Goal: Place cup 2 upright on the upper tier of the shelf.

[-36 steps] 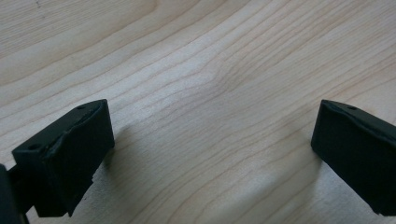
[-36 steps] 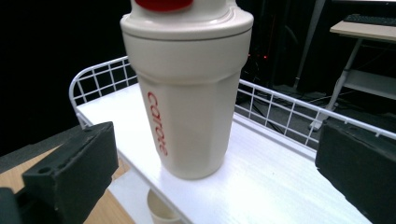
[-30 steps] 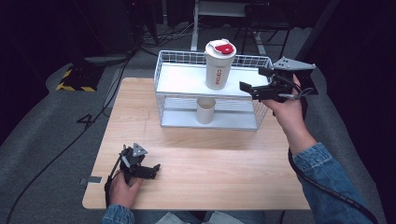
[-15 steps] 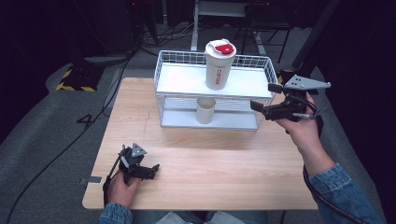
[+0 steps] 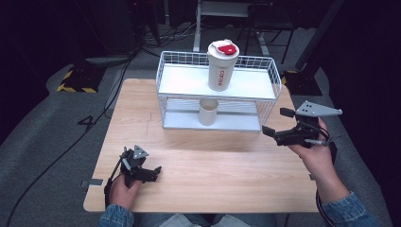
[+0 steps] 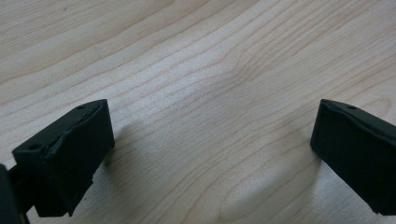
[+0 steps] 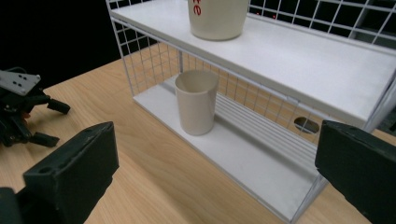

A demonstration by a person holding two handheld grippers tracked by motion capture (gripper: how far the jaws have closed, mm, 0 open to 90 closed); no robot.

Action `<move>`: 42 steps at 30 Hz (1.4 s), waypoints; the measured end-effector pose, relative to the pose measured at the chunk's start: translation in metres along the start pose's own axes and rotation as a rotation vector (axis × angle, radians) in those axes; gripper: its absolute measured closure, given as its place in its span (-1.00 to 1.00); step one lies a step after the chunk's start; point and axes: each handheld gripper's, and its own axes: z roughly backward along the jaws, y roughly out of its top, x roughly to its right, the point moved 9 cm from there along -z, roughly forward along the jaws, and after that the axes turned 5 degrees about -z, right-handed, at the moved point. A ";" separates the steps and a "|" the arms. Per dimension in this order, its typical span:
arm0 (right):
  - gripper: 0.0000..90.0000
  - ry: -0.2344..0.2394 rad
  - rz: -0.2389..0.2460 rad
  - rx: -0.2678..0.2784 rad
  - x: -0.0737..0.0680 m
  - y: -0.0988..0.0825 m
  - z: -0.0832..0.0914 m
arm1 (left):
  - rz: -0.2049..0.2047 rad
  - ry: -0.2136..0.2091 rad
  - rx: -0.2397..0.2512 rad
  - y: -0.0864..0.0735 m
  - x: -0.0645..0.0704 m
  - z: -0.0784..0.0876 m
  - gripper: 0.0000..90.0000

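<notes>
Since the earlier frames, my right gripper [image 5: 276,124] has drawn back from the tumbler [image 5: 222,65] on the upper shelf and dropped to the right end of the wire rack [image 5: 269,78], off the desk's right edge. My left gripper [image 5: 150,171] has held its place on the desk [image 5: 213,165] near the front left corner.

Right gripper state: fingers [image 7: 70,175] spread wide, holding nothing. In the right gripper view they frame the rack's lower level.

Left gripper state: fingers [image 6: 65,156] spread wide, holding nothing, with bare wood grain between them in the left gripper view.

Tumbler, appearance and position:
- Tall cream-white body, tapering slightly toward the base.
- White lid with a red cap on top.
- Red lettering running vertically down the side; too small to read with certainty.
- Standing upright on the white upper shelf, right of centre, well apart from my right fingers.

Small cup [image 7: 196,106], appearance and position:
- Plain beige, open-topped, no handle, no markings.
- Upright on the white lower shelf, almost directly beneath the tumbler.
- Apart from the wire walls on all sides.

Rack: white wire mesh sides with two flat white shelves, standing at the back of the desk, centred slightly right. In the right gripper view my left gripper sits farther off on the wood at the left edge.
</notes>
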 end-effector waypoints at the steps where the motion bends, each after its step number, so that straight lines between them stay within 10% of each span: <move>1: -1.00 0.000 0.002 -0.006 0.000 -0.005 0.000 | 0.003 0.002 0.000 0.000 0.000 0.000 -1.00; 26: -0.98 -0.055 -0.177 -0.154 0.020 -0.144 -0.006 | -0.001 0.003 0.000 0.000 0.000 0.000 -1.00; 42: -0.97 -0.069 -0.149 -0.200 0.022 -0.188 -0.010 | -0.001 0.003 0.000 0.000 0.000 0.000 -1.00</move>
